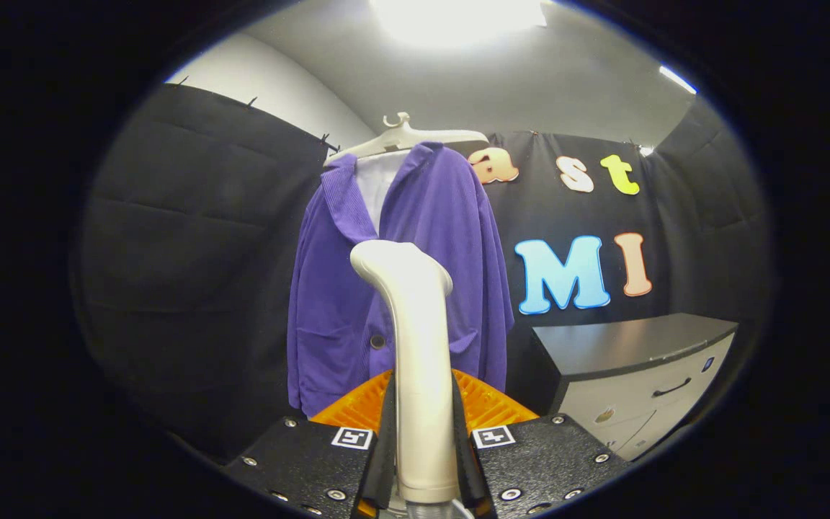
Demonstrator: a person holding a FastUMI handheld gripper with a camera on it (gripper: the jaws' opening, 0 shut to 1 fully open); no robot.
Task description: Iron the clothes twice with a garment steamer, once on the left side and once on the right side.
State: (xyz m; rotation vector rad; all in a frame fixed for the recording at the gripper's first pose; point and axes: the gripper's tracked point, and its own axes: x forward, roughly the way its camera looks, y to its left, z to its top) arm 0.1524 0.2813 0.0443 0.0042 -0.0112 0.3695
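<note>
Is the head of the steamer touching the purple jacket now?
Cannot tell. In the gripper view the steamer, clamped between the fingers, has its head overlapping the purple jacket, with no visible contact or gap.

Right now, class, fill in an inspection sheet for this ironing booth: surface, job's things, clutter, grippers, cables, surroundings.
Surface: dark top of a grey drawer cabinet, beyond the fingers beside the jacket.
Job's things: purple ribbed jacket on a white plastic hanger; cream-white garment steamer upright, its head in front of the jacket.
Clutter: nothing seen.
Grippers: hand-held gripper, both fingers pressing the steamer's handle.
Cables: nothing seen.
Surroundings: black cloth wall, grey ceiling with a bright lamp.
</note>
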